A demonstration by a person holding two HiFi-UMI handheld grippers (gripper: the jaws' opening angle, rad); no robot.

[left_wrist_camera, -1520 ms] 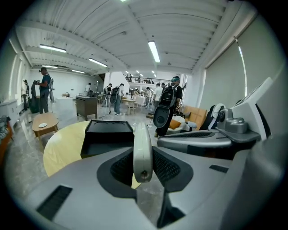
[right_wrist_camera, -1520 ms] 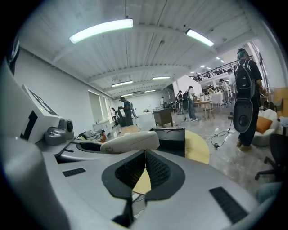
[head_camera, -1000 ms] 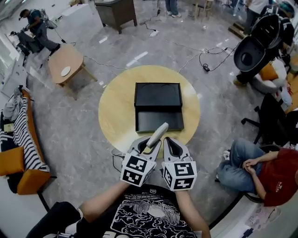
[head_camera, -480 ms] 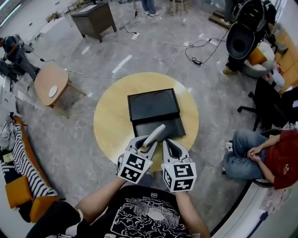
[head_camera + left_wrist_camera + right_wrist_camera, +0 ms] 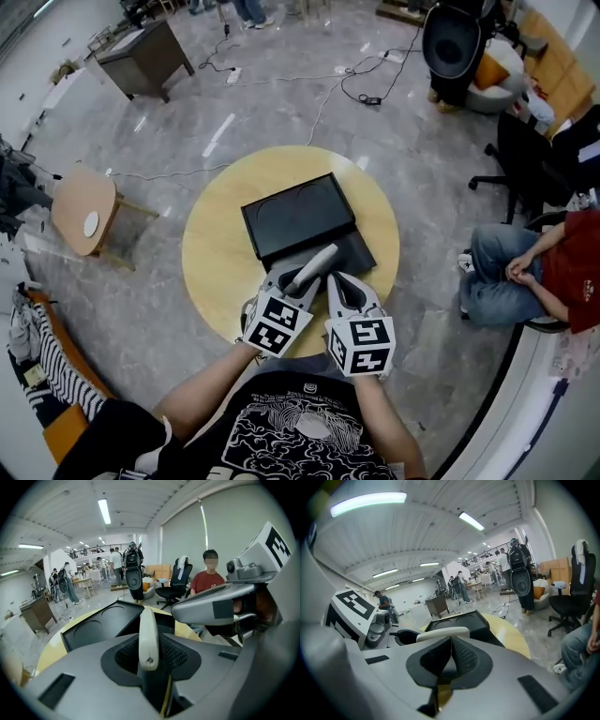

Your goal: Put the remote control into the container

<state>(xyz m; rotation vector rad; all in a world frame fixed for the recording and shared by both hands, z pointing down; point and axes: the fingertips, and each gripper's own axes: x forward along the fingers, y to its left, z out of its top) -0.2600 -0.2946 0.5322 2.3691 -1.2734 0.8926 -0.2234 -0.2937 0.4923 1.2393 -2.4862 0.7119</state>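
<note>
A slim white remote control sticks up and forward out of my left gripper, which is shut on its lower end; the left gripper view shows the remote clamped upright between the jaws. Just beyond it lies the black container, a shallow open box, with its black lid propped behind, on the round yellow table. My right gripper hangs beside the left one over the table's near edge, jaws pressed together with nothing in them. In the right gripper view the remote shows just beyond its tips.
A person in a red top sits on a chair to the right of the table. A small round side table stands at the left and a dark cabinet at the back. Cables trail over the grey floor.
The view has swung, and the table and container now sit turned and closer under my grippers. The left gripper keeps hold of the remote, now over the container's near edge.
</note>
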